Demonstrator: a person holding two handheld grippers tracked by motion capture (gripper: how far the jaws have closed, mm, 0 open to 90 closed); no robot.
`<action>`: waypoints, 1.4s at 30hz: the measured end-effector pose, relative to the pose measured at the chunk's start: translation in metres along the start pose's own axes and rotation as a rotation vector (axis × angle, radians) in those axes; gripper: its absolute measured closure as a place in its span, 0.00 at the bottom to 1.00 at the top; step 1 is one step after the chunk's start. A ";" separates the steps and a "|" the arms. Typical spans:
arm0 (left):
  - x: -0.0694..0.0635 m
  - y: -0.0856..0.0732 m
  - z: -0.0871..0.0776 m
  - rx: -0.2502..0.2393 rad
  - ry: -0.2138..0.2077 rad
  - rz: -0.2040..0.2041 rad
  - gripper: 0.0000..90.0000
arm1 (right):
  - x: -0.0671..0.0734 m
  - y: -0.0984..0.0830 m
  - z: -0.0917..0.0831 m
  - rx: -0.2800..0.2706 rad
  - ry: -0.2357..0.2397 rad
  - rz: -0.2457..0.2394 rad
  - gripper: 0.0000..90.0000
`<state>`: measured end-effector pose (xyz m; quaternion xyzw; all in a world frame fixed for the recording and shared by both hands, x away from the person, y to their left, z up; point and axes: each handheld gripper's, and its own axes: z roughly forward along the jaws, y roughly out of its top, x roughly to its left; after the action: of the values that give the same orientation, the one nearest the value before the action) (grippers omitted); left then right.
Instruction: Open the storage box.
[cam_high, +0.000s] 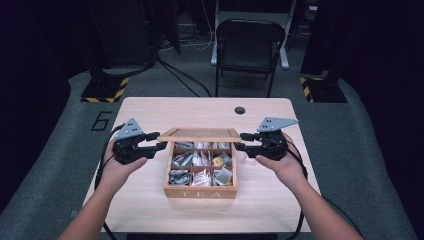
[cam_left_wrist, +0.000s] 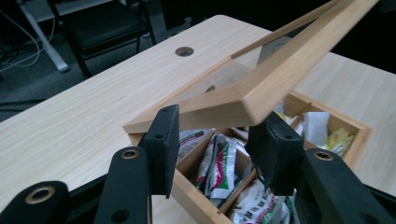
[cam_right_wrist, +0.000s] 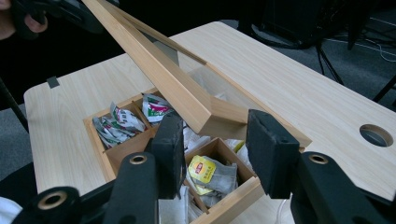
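Note:
A wooden tea box (cam_high: 200, 192) marked TEA stands mid-table, its compartments full of tea bags (cam_high: 200, 165). Its glass-paned lid (cam_high: 200, 133) is tilted up at the front. My left gripper (cam_high: 159, 140) is at the lid's left front corner. In the left gripper view the pads of that gripper (cam_left_wrist: 220, 116) press on the lid's corner (cam_left_wrist: 243, 105). My right gripper (cam_high: 241, 141) is at the right front corner. The lid's corner (cam_right_wrist: 210, 116) lies between that gripper's (cam_right_wrist: 215, 119) jaws, with a thin gap beside one pad (cam_right_wrist: 170, 149).
The light wooden table (cam_high: 150, 200) has a round hole (cam_high: 240, 110) near its far edge. A black folding chair (cam_high: 248, 42) stands beyond the table. Cables trail from both grippers along the table's sides. Bare tabletop lies left, right and in front of the box.

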<state>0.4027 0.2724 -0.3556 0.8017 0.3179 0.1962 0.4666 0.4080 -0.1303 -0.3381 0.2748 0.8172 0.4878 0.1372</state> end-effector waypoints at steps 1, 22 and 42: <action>0.001 -0.001 0.002 0.000 0.004 -0.004 0.60 | 0.000 0.000 0.000 0.001 0.001 0.001 0.63; 0.007 0.004 0.022 0.012 0.048 0.014 0.64 | -0.007 0.005 0.001 -0.007 0.007 0.017 0.64; 0.019 0.014 0.026 0.007 0.023 -0.023 0.64 | -0.030 -0.002 0.020 -0.016 -0.046 0.034 0.55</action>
<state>0.4366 0.2640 -0.3561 0.7974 0.3328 0.1989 0.4624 0.4410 -0.1343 -0.3506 0.2988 0.8051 0.4901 0.1496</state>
